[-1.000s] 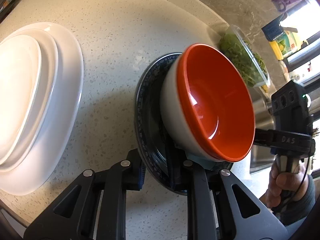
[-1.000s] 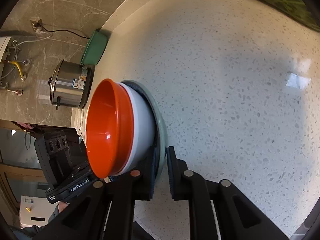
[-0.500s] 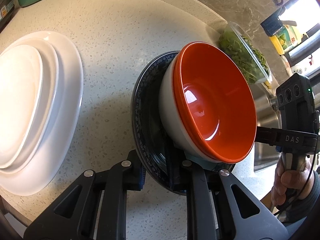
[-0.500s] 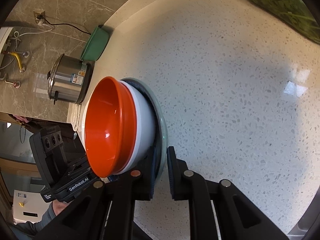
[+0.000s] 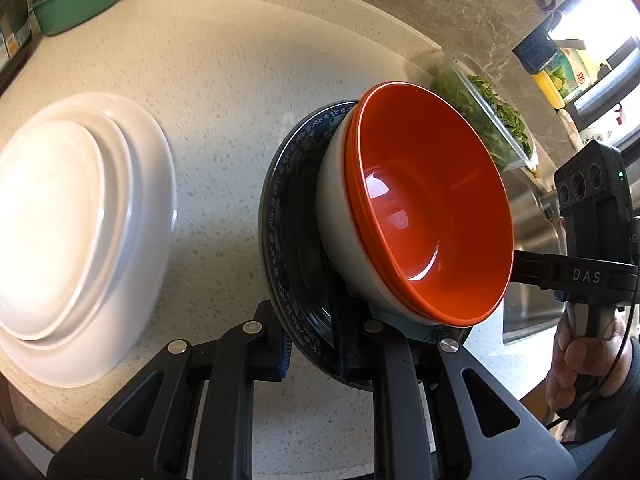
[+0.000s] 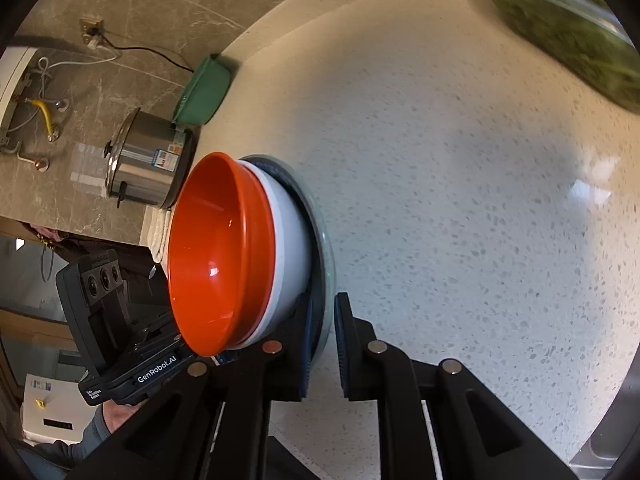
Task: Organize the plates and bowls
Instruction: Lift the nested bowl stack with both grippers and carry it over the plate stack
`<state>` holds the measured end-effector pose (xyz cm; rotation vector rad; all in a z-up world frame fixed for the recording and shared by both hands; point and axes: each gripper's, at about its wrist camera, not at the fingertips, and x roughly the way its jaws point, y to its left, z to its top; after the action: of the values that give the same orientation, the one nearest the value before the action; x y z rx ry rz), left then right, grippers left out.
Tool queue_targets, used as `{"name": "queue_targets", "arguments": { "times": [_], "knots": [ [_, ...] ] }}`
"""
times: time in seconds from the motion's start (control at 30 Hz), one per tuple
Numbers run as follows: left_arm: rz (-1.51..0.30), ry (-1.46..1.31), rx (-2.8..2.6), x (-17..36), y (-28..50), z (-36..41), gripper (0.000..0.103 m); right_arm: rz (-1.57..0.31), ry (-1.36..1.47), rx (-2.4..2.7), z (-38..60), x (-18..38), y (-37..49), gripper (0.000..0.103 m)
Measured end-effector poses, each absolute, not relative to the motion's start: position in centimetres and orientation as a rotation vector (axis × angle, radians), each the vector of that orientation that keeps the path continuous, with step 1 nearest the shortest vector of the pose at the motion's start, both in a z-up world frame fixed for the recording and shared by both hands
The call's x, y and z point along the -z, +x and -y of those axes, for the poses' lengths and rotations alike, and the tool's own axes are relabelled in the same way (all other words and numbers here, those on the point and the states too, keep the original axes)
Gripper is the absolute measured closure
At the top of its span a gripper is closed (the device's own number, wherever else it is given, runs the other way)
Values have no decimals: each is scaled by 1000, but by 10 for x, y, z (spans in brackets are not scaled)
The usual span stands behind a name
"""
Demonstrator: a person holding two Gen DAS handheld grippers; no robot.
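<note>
Presently, left wrist view: left gripper [image 5: 310, 346] angled steeply down at the counter [image 5: 224, 92], jaws nearly closed, pinching the near rim of the dark patterned plate [image 5: 282, 216]. Plate carries the orange bowl [image 5: 428, 204], white outside, mouth tilted toward the right of the picture; plate stands on edge in this view, flat face the same way. Right gripper's body enters from the right side at bowl level, a hand [image 5: 584, 364] wrapped round its handle. Stack of white plates [image 5: 76, 220] lies flat near the counter's left edge; green basin [image 5: 76, 0] at the far left corner; clear container of greens [image 5: 492, 120] behind the bowl near the far edge. Right wrist view: right gripper [image 6: 322, 344] tilted down, jaws closed on the opposite rim of the same plate [image 6: 326, 256]; bowl [image 6: 216, 256] opens to the left of the picture. Left gripper's housing sits just beyond the bowl's lower rim. Steel pot [image 6: 148, 164] and basin [image 6: 204, 92] at the counter's far end.
</note>
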<state>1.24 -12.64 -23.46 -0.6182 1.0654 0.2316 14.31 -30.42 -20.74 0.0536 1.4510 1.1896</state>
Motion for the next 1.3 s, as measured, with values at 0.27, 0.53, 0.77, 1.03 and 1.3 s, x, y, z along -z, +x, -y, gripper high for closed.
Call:
{"name": "queue_targets", "arguments": {
  "times": [0.27,0.53,0.77,1.03,1.3],
  "knots": [
    [-1027,-611,-279,200,-10,108,89,-1414,22,-1254,281,178,129,89],
    [-996,-624,-307,174,-48,64,89,-1382,-20,-1304,233,152,93,89],
    [-1006,-610,-309,160,-96,-6,88,-1387,-15,-1324,175,143,59,89],
    [-1055,-628,-294,186,-136,-75,88,-1439,-29,-1295,116,164,29,89],
    [-1101,-622,-246,208,-148,-101,88,-1490,-20,-1219,103,186,21,89]
  ]
}}
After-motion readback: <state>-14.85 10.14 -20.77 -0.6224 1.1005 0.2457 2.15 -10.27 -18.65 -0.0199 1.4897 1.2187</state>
